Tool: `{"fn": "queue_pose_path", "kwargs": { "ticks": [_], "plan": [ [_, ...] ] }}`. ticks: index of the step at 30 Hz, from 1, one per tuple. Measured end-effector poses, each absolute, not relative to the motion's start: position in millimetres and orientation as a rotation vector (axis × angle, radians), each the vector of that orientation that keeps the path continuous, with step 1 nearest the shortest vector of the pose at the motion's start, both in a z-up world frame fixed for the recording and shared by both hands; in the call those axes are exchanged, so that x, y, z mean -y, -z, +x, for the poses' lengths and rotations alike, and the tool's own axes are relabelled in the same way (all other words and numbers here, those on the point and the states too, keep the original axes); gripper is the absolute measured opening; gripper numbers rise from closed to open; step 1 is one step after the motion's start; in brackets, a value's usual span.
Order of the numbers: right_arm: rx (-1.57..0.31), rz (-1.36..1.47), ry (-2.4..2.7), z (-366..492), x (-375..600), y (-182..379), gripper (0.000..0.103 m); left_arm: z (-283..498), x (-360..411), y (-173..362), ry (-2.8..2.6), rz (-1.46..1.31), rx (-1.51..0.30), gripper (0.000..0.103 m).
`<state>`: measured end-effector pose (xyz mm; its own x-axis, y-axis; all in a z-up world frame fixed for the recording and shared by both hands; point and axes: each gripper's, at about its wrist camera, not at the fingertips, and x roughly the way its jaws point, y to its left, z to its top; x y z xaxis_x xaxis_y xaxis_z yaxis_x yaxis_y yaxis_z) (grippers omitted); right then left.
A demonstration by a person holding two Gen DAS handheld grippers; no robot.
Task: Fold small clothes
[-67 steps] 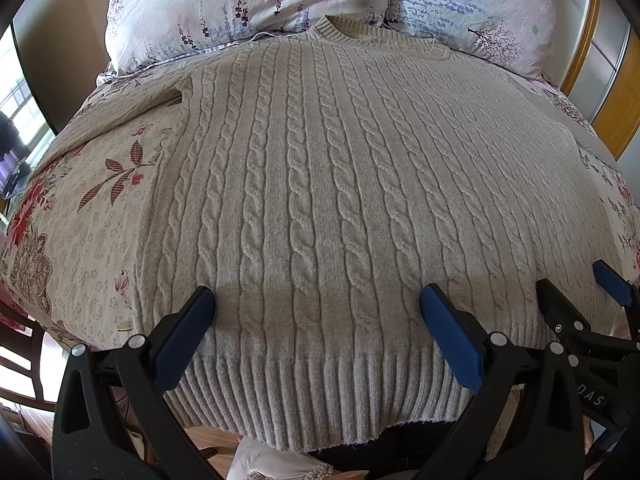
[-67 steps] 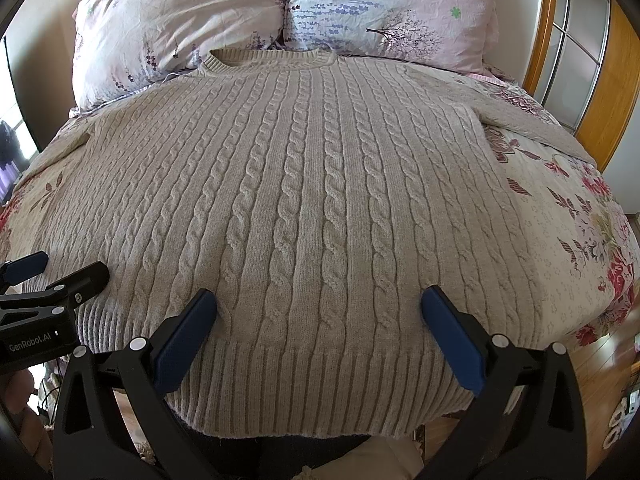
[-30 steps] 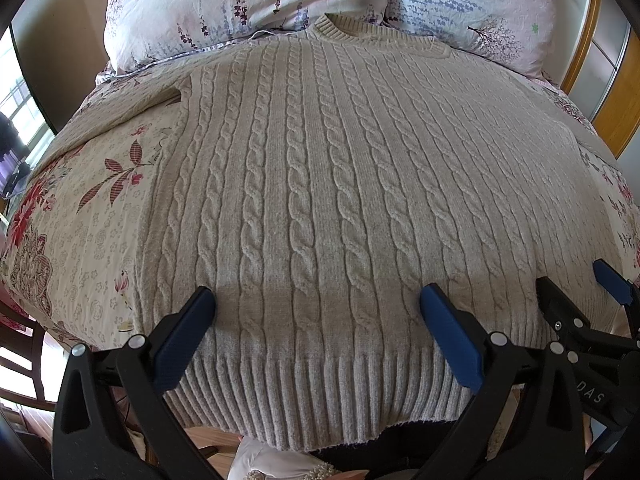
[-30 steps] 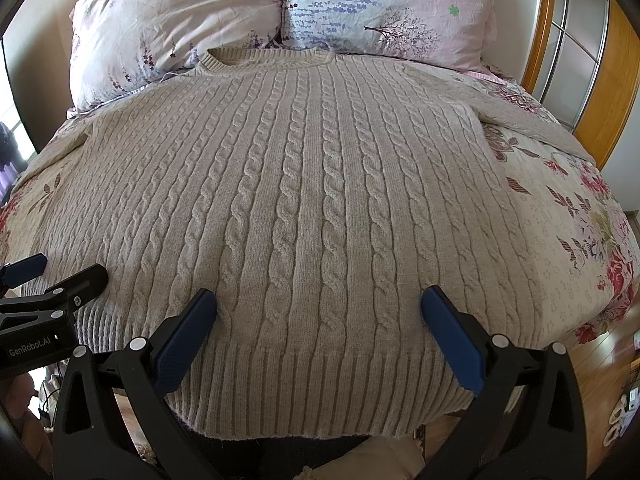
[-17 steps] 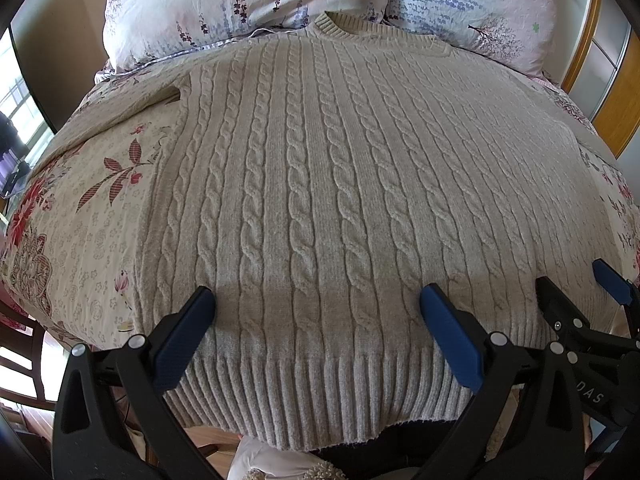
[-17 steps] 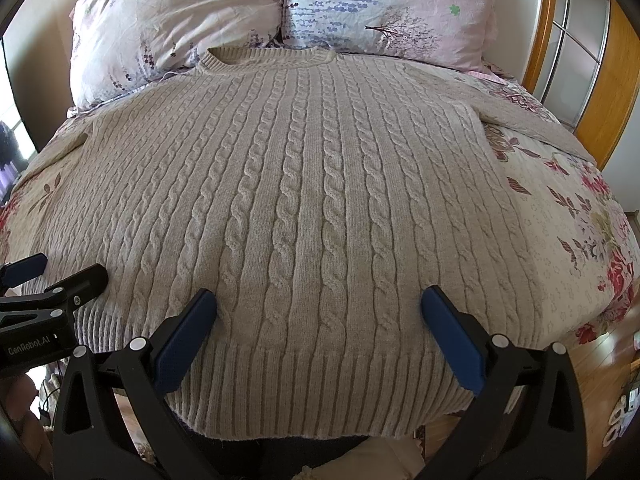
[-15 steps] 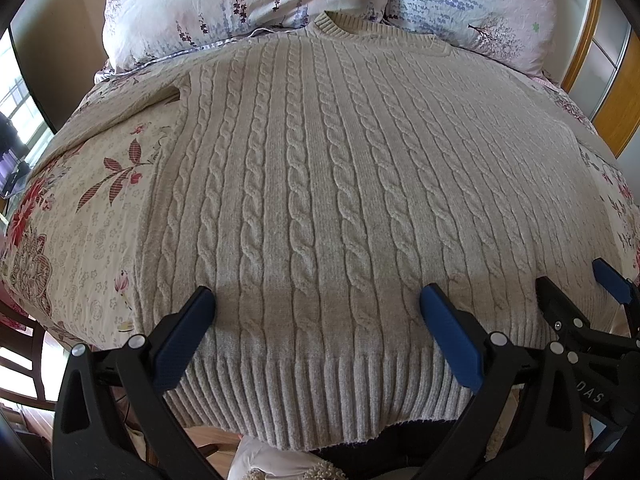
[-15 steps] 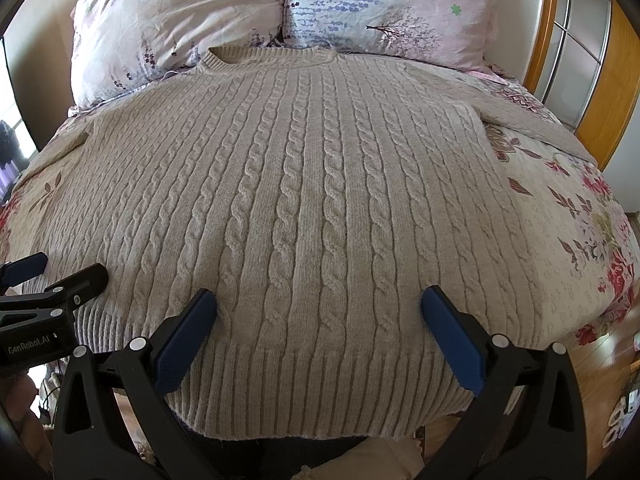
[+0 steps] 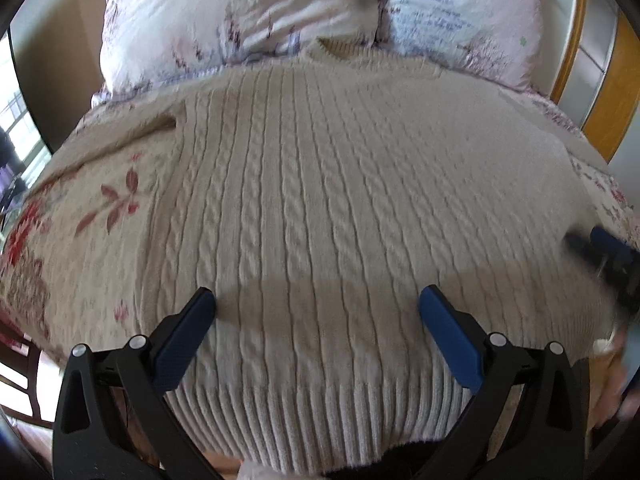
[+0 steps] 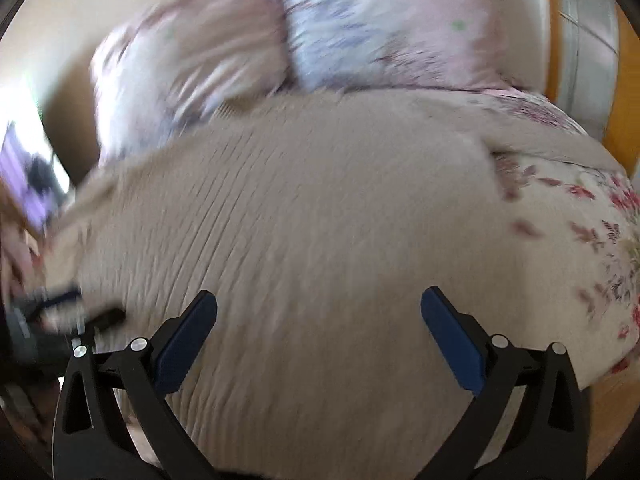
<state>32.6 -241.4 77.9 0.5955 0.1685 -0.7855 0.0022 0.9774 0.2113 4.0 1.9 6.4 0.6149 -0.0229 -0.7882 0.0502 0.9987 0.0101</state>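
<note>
A beige cable-knit sweater (image 9: pixel 320 208) lies flat, front up, on a floral-print bedspread (image 9: pixel 80 220) — its collar touching two pale pink patterned pillows (image 9: pixel 248 20). The left gripper (image 9: pixel 316 320) hovers above the ribbed hem, blue-padded fingers (image 9: pixel 182 344) spread wide — nothing between them.

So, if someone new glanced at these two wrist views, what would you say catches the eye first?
The big beige cable-knit sweater spread flat on the floral bedspread fills both views, its collar up against two pale pillows. Next come the blue-padded grippers, left gripper and right gripper, both wide open over the ribbed hem end. The right wrist view is heavily blurred.
</note>
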Motion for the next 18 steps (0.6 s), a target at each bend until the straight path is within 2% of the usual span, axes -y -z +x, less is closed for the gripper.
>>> {"fn": "queue_pose_path", "kwargs": {
  "ticks": [6, 8, 10, 16, 18],
  "plan": [
    [-0.891, 0.469, 0.112, 86, 350, -99, 0.102, 20, 5, -26, 0.075, 0.093, -0.787, 0.101],
    [-0.893, 0.551, 0.174, 99, 379, -95, 0.090, 32, 5, -32, 0.099, 0.086, -0.797, 0.101],
    [-0.890, 0.678, 0.274, 111, 419, -87, 0.073, 41, 5, -37, 0.122, 0.077, -0.793, 0.101],
    [-0.890, 0.936, 0.454, 130, 500, -58, 0.058, 73, 4, -54, 0.147, 0.071, -0.759, 0.101],
    [-0.875, 0.985, 0.496, 132, 515, -52, 0.057, 83, 4, -56, 0.161, 0.080, -0.774, 0.101]
  ]
}}
